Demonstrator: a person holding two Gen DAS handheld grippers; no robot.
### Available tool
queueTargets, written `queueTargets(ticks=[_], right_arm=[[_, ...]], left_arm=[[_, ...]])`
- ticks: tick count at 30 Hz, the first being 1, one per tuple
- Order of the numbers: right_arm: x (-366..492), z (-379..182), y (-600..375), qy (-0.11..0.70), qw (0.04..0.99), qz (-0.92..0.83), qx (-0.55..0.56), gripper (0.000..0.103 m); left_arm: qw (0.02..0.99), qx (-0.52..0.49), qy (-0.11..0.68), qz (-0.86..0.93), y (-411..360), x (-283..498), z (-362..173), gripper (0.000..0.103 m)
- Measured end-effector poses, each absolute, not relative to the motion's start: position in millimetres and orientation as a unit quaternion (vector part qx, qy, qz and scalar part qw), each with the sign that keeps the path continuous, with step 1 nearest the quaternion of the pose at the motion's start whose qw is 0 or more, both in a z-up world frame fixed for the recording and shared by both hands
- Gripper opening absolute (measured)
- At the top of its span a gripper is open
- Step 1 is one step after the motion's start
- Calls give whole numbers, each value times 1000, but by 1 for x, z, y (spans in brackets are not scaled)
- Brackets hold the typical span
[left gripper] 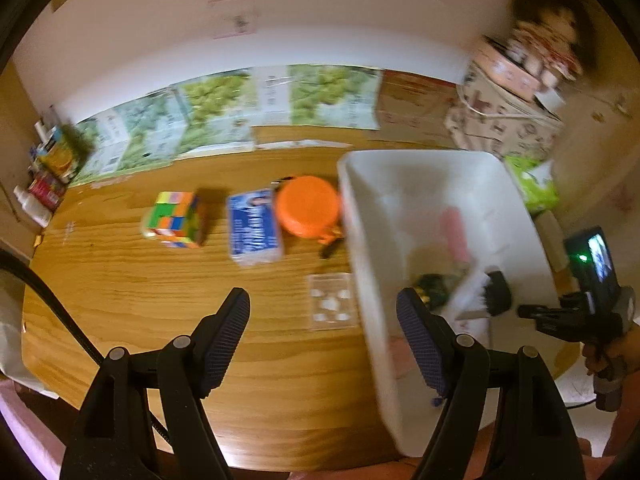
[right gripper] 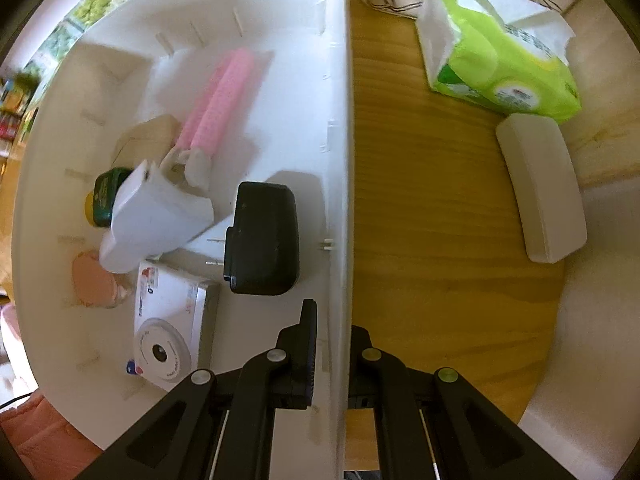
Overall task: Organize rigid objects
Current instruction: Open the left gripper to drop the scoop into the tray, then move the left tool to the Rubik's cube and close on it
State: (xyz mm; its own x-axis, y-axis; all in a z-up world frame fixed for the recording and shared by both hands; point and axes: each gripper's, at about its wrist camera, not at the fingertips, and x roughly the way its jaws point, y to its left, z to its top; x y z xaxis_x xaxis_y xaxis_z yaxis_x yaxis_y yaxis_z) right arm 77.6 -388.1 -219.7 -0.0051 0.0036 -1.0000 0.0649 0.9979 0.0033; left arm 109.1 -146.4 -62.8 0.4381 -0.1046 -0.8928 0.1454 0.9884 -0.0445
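A: Wooden table first, from the left wrist view. What sits on it, left to right?

B: A colour cube, then a blue pack, then an orange round case touching the bin. Nearer the camera, a clear flat box lies just beside the bin's wall.

A: And the left gripper?

B: Wide, with nothing between its jaws. One finger hangs over bare wood, the other over the bin's edge.

A: What lies inside the bin?

B: From the right wrist view: a peach disc, a green bottle, a white jug-shaped thing lying on its side, a white boxed item, a pink tube and a black block.

A: The right gripper?

B: Clamped narrow on the bin's wall, one finger inside, one outside.

A: Right of the bin?

B: A green tissue pack and a white case on the table, well apart from the bin.
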Motion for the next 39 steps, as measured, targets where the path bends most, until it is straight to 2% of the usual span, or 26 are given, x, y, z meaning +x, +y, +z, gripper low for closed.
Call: queueTargets(ticks=[24, 39], right_arm=[[87, -209, -439, 699, 694, -127, 116, 8], [96, -209, -442, 703, 678, -168, 136, 12]], left_arm=[[841, 2, 540, -40, 8, 175, -98, 79], [810, -19, 584, -55, 34, 245, -135, 79]])
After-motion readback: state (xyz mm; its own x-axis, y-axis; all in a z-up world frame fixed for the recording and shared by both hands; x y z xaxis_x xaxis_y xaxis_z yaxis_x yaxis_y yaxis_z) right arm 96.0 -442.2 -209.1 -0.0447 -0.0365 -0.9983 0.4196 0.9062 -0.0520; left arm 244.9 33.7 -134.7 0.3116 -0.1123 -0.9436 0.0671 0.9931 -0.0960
